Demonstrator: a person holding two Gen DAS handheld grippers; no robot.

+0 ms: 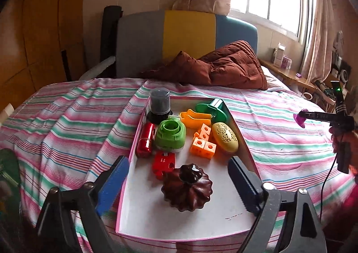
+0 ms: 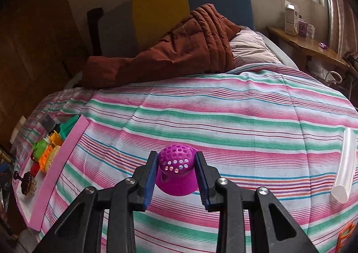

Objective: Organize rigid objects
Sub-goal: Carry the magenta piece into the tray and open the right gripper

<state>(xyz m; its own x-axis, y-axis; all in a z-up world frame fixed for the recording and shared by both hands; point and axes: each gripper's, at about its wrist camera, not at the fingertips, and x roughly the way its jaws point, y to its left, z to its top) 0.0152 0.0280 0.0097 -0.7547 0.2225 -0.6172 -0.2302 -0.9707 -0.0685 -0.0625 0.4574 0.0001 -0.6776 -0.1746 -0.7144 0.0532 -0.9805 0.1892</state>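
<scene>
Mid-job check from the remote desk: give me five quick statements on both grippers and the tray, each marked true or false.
1. The right gripper is shut on the purple perforated toy. True.
2. The left gripper holds the brown fluted lid. False: its fingers stand open, and the brown fluted lid rests on the tray floor between them.
3. The purple toy is inside the pink-rimmed tray. False: it is held over the striped bedsheet, right of the tray.
4. A clear tube lies on the bedsheet. True.
5. The red capsule lies outside the tray. False: it lies inside, along the left wall.
</scene>
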